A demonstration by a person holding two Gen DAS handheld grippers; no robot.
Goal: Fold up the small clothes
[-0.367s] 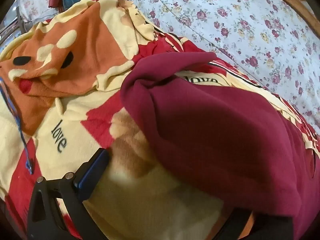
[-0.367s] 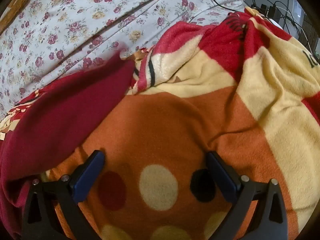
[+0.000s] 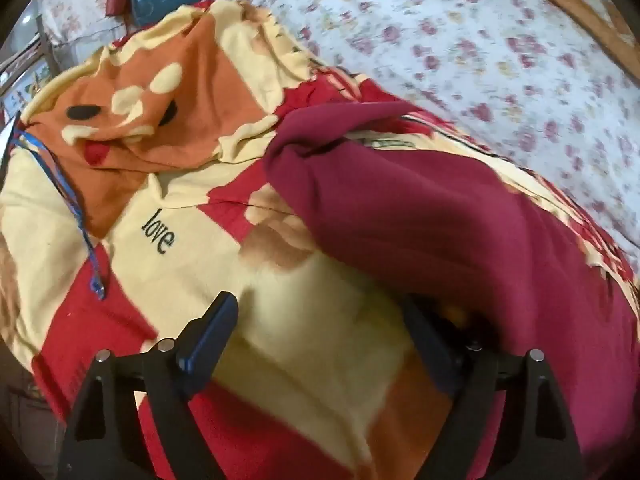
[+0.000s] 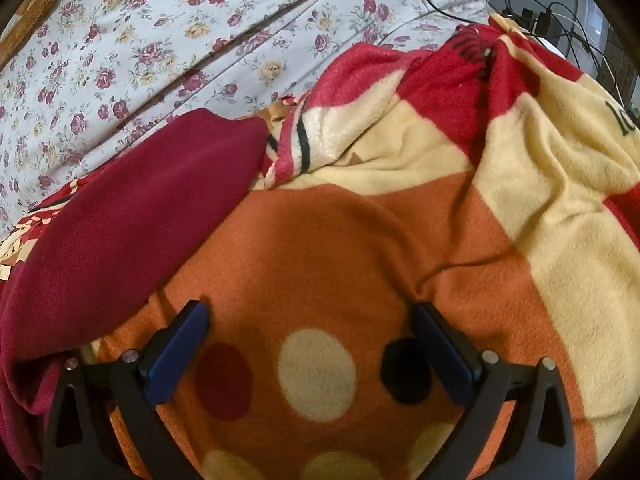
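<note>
My left gripper (image 3: 320,344) hangs wide open and empty beside the maroon fleece garment (image 3: 460,216), which lies rumpled on the patterned blanket (image 3: 168,216). My right gripper (image 4: 312,344) gapes empty over blanket. Folding not begun; next I need a hem grasped.

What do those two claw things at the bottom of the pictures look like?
Both match. The left gripper and the right gripper each have two black plastic fingers with triangular cut-outs, silver pins at the joints and flat dark-blue pads at the tips.
</note>
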